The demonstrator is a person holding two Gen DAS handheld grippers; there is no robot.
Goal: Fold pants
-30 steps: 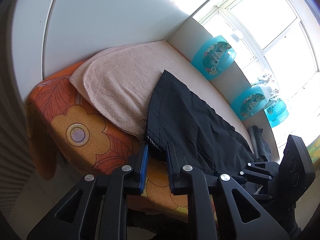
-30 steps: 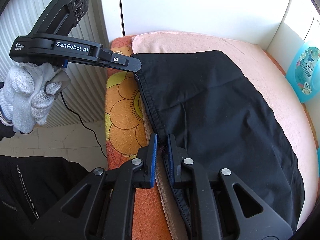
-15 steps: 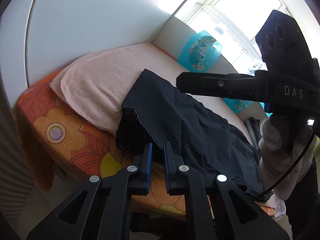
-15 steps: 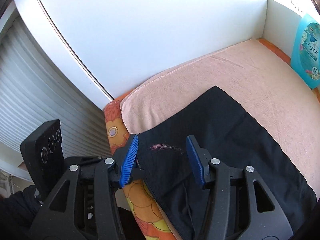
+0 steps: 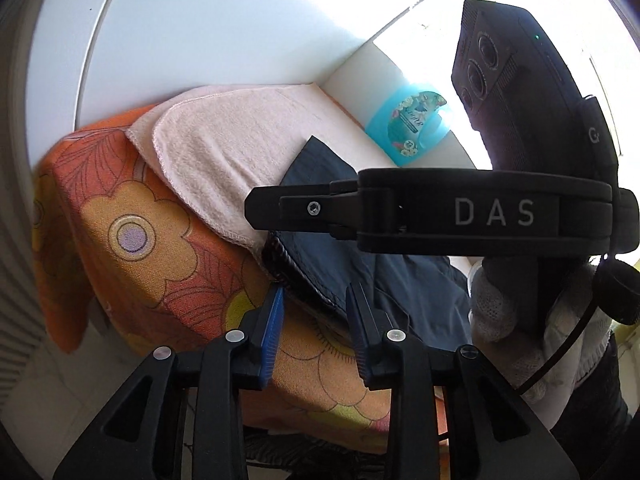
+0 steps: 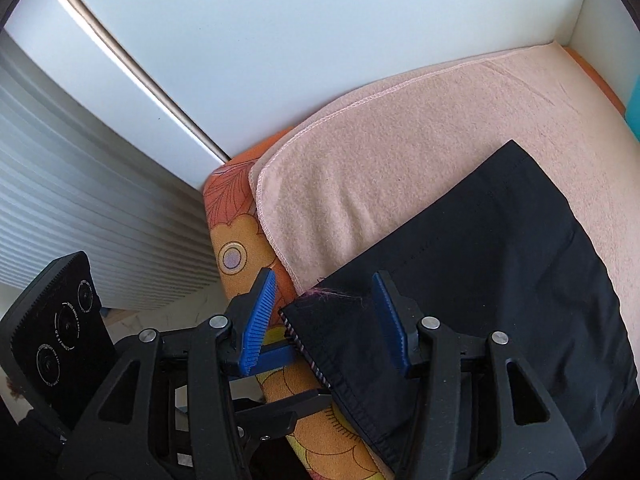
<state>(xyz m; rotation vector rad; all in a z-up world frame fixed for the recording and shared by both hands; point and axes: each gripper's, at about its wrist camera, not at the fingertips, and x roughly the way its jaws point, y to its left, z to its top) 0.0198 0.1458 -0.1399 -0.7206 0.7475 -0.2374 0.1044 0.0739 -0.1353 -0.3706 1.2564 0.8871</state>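
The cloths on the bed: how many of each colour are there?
Black pants: 1
Pink towel: 1
Orange flowered cover: 1
Total: 3

Bright daylight from window (image 5: pixel 600 92) at upper right of left wrist view; panes blown out to white. Backlit right gripper (image 5: pixel 250 210) body rendered near-black. Soft shadow cast on wall (image 6: pixel 320 40). Strong fisheye bowing, dark vignette at corners. Sharp focus across towel (image 6: pixel 400 168); no motion blur noted.
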